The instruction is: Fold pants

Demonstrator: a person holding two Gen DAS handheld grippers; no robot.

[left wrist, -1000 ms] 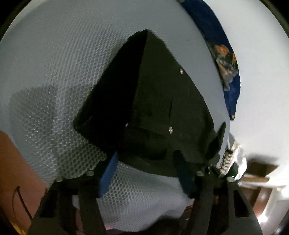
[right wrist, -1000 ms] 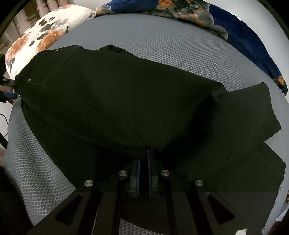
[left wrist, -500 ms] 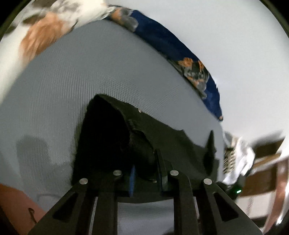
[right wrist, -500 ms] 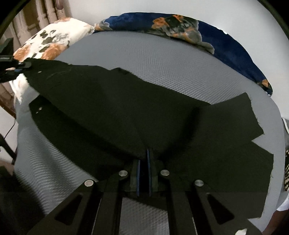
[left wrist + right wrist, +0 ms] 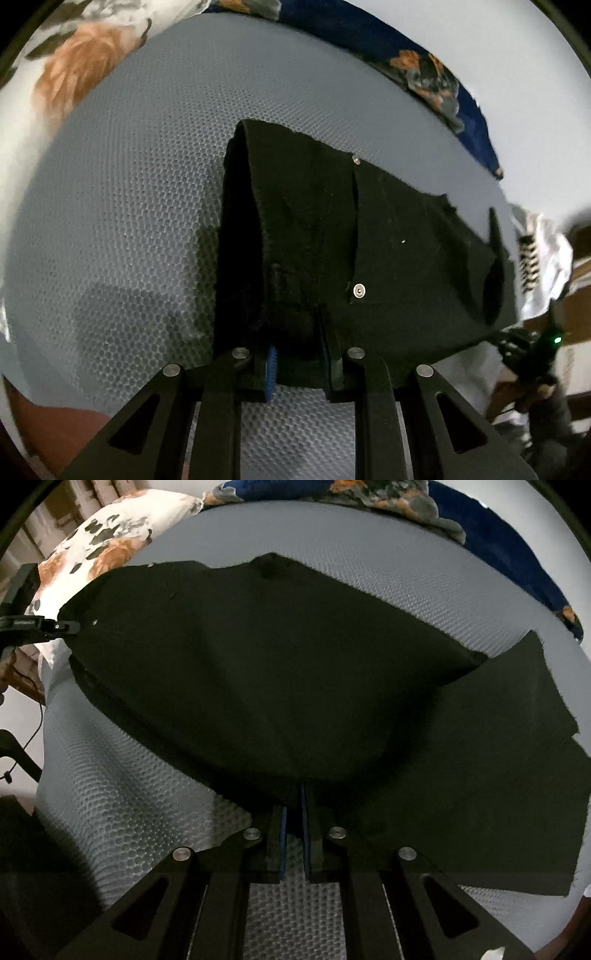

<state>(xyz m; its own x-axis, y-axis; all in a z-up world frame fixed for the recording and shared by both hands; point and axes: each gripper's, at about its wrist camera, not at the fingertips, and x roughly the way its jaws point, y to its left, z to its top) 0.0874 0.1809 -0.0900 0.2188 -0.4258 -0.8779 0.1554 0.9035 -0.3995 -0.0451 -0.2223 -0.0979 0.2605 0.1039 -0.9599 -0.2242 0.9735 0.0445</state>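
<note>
Both grippers clamp the black pants: left gripper pinches the waistband, right gripper a fold edge; fingertips are buried in cloth

Matt black cloth pants with shiny metal rivets lie on a grey honeycomb-textured mesh bed. Beyond the pants, a soft floral-print pillow.

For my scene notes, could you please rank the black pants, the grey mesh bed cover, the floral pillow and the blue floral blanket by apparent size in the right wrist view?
1. Black pants, though nearness inflates them.
2. Grey mesh bed cover.
3. Floral pillow and blue floral blanket: alike, both cropped, so unranked.
</note>
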